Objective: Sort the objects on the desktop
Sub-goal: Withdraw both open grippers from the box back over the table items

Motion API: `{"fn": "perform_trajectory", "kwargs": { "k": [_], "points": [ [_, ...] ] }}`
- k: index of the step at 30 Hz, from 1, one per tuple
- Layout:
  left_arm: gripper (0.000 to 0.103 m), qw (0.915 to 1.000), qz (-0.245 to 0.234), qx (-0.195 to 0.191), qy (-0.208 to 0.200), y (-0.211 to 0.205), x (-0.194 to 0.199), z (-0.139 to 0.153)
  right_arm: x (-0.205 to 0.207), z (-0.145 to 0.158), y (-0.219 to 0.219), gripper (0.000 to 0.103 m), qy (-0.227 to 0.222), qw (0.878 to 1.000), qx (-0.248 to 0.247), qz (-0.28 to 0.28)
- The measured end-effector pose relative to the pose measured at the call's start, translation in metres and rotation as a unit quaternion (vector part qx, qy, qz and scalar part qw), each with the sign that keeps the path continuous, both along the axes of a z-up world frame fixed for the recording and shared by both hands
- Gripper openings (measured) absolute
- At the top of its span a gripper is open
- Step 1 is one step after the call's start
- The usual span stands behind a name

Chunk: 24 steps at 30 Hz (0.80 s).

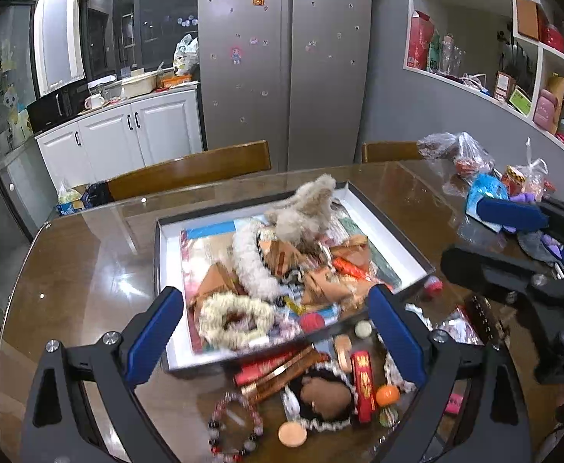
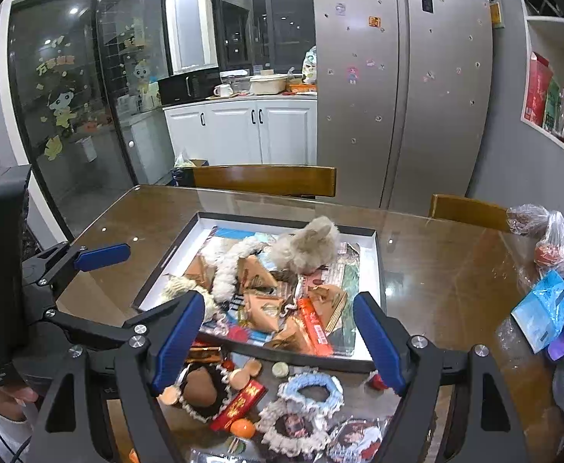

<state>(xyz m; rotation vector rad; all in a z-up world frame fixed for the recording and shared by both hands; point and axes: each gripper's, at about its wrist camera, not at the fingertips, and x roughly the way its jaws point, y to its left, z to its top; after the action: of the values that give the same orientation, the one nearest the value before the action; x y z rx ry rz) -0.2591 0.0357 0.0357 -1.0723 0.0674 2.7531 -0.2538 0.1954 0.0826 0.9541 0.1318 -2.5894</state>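
Note:
A black-rimmed white box [image 1: 382, 227] [image 2: 376, 262] stands mid-table, heaped with a beige plush toy [image 1: 305, 212] [image 2: 309, 247], fluffy scrunchies and snack packets. Loose items lie in front of it: a bead bracelet [image 1: 235, 428], a red packet [image 1: 363, 384] [image 2: 239, 405], a small orange [image 1: 387, 395] [image 2: 242, 427], and a pale blue scrunchie [image 2: 309, 389]. My left gripper [image 1: 276, 332] [image 2: 100, 293] hovers open over the box's near edge. Beside it on the right, my right gripper [image 2: 278, 341] [image 1: 490, 239] is open too. Neither holds anything.
Plastic bags [image 1: 459, 150] and a blue packet [image 2: 544, 308] clutter the table's right side, with purple cloth near them. Two wooden chairs [image 1: 189, 169] [image 2: 467, 210] stand at the far edge. The glass-topped table [image 1: 89, 262] is bare on the left.

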Motion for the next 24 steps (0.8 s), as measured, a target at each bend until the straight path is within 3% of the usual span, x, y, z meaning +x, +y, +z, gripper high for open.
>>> {"fn": "perform_trajectory", "kwargs": {
  "k": [10,19,24],
  "points": [
    [0.097,0.9982,-0.054,-0.001,-0.027,0.036,0.053,-0.021,0.058,0.000,0.016,0.082,0.007,1.000,0.005,-0.001],
    [0.097,0.9914,-0.117,0.001,-0.058,0.097,0.095,-0.049,0.109,-0.023,0.065,0.082,-0.012,0.998,0.005,-0.056],
    [0.097,0.9863,-0.145,-0.010,-0.077,0.128,0.110,-0.068,0.133,-0.051,0.098,0.082,-0.043,0.995,0.001,-0.091]
  ]
}}
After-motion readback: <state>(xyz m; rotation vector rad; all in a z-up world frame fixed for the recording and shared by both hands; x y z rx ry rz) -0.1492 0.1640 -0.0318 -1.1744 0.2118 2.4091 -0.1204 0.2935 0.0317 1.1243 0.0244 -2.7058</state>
